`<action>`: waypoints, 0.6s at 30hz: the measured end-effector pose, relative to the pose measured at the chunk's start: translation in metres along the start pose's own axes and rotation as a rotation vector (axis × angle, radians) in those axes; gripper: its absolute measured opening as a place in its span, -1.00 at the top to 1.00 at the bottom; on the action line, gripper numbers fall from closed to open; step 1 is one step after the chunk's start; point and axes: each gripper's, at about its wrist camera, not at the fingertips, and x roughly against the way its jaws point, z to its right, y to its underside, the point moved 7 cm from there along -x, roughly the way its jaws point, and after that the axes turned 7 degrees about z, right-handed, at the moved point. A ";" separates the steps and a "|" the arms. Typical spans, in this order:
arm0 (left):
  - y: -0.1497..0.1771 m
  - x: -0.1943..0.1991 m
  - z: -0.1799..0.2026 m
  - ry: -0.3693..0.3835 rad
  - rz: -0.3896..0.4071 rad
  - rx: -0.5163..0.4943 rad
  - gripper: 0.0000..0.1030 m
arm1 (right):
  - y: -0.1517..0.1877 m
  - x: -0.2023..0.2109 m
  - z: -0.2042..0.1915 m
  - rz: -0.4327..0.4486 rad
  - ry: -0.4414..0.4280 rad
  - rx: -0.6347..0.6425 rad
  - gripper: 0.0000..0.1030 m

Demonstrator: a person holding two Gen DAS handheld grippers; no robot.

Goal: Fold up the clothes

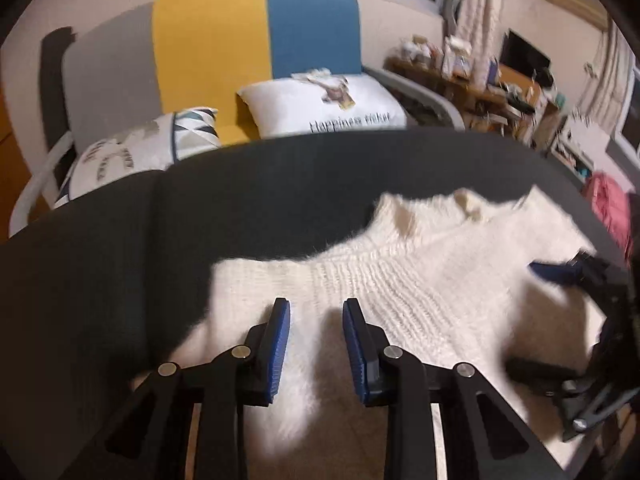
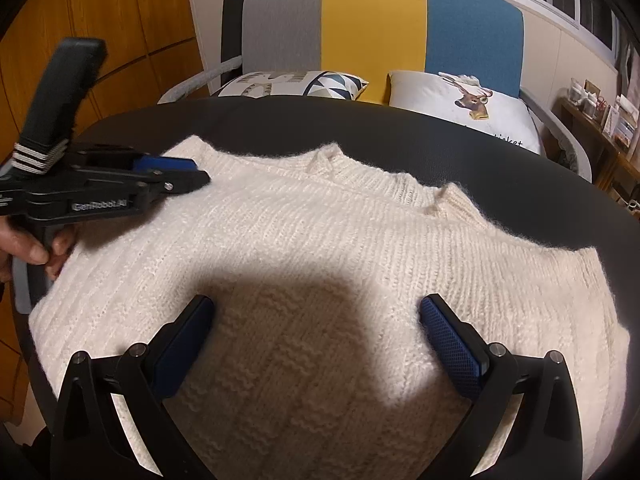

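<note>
Left gripper (image 1: pixel 316 312): pointing down at slant, jaws narrowly parted, nothing between blue pads (image 1: pixel 280 336). In right wrist view it shows side-on at left edge, bare hand (image 2: pixel 34 246) wrapped round its handle, fingers curled under. Right gripper (image 2: pixel 316 316): also angled down, jaws spread wide, pads (image 2: pixel 452 344) clear of any grip. In left wrist view it sits blurred at right edge.

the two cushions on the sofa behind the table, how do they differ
The left white cushion carries a blue-and-grey triangle pattern; the right white cushion shows a deer picture with dark lettering. The left one sits before the grey and yellow sofa panels, the right one before the blue. Both are white and lean on the backrest.
</note>
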 end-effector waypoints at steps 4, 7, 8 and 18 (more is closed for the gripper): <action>0.014 0.067 -0.028 0.011 0.084 0.126 0.45 | -0.003 0.030 -0.001 -0.021 -0.023 0.011 -1.00; 0.044 0.105 -0.057 0.015 0.092 0.264 0.45 | 0.012 0.055 0.001 -0.034 -0.005 0.031 -1.00; 0.058 0.113 -0.064 0.025 0.082 0.307 0.45 | 0.018 0.060 0.002 -0.038 -0.001 0.036 -1.00; 0.141 0.145 -0.046 0.271 0.084 0.365 0.43 | 0.064 0.058 0.007 0.014 0.083 -0.010 -1.00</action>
